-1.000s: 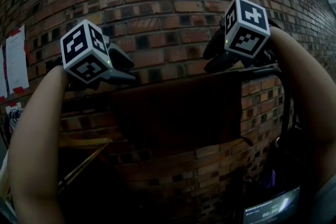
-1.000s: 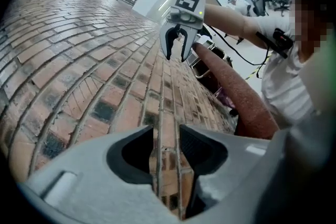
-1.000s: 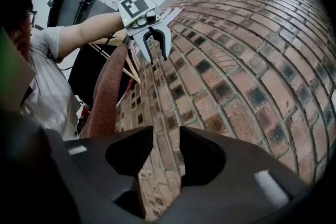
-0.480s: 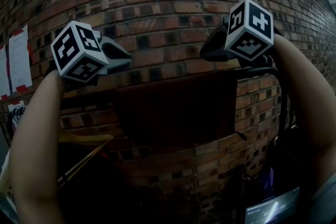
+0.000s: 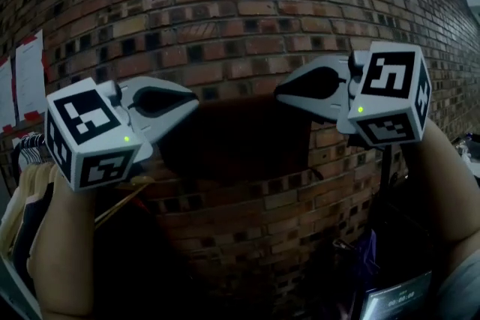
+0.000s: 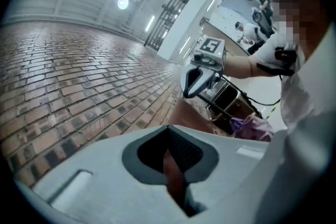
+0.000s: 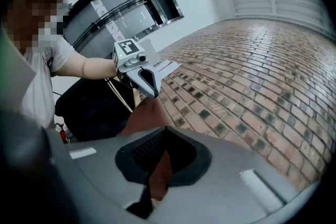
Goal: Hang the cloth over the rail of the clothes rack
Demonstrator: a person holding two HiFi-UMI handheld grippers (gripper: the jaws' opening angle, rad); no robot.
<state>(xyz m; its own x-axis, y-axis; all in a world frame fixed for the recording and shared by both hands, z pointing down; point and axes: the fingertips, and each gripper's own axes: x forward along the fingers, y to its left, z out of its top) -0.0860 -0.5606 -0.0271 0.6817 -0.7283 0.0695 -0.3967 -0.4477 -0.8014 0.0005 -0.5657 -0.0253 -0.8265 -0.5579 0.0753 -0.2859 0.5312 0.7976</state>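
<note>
A dark brown cloth (image 5: 240, 142) hangs flat in front of the brick wall, and its top edge is lost in shadow where the rail runs. My left gripper (image 5: 193, 103) and right gripper (image 5: 279, 92) are level and point at each other in front of the cloth's upper corners. Both are shut. In the left gripper view the cloth (image 6: 185, 113) lies beyond my shut left gripper (image 6: 169, 128), below the right gripper (image 6: 190, 93). In the right gripper view the cloth (image 7: 146, 117) shows past my right gripper (image 7: 165, 131), under the left gripper (image 7: 152, 93). Only a sliver of cloth shows through each slit.
The brick wall (image 5: 247, 11) fills the background, with papers (image 5: 26, 79) pinned at the left. Clothes on hangers (image 5: 26, 183) and a wooden hanger (image 5: 120, 206) are at lower left. A dark rack upright (image 5: 385, 176), something purple (image 5: 367, 258) and a lit screen (image 5: 397, 300) are at lower right.
Both grippers left the cloth's top corners, came closer to me and swung inward to face each other. Their jaws, apart in the earliest frame, are shut. The cloth stays hanging.
</note>
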